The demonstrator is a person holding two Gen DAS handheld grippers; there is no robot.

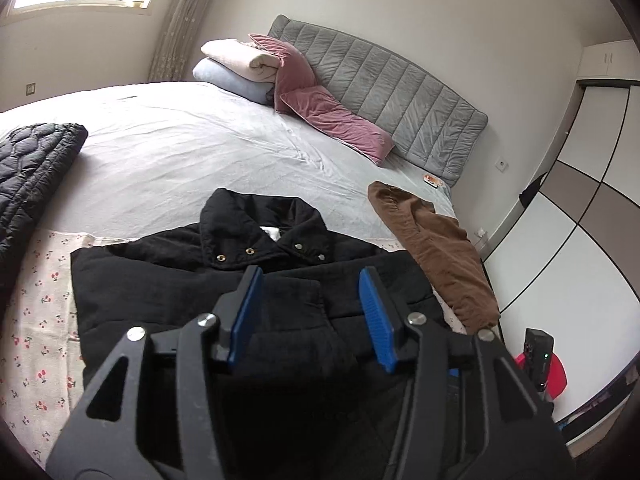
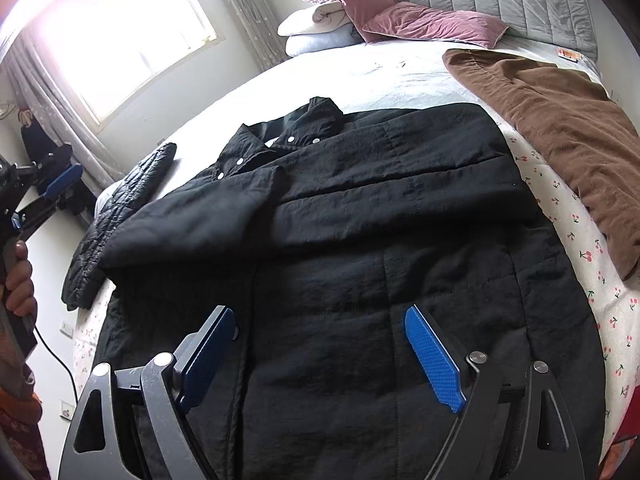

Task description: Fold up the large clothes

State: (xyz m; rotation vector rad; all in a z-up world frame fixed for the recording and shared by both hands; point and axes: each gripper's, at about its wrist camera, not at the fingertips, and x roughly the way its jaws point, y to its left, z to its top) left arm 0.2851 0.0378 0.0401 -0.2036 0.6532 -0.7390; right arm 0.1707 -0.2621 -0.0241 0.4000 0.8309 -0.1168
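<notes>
A large black padded coat (image 1: 172, 280) lies flat on the bed, collar away from me, both sleeves folded across its front; it also shows in the right wrist view (image 2: 380, 216). My left gripper (image 1: 310, 280) is open and empty, hovering above the coat's lower half. It also appears at the left edge of the right wrist view (image 2: 60, 180), held in a hand. My right gripper (image 2: 320, 320) is open and empty, just above the coat's lower front.
A brown garment (image 2: 560, 120) lies right of the coat. A black quilted jacket (image 1: 32, 168) lies to its left. Pink pillows (image 1: 320, 112) and folded blankets (image 1: 240, 64) sit by the grey headboard (image 1: 400, 92). A cherry-print sheet (image 1: 36, 340) covers the near bed edge.
</notes>
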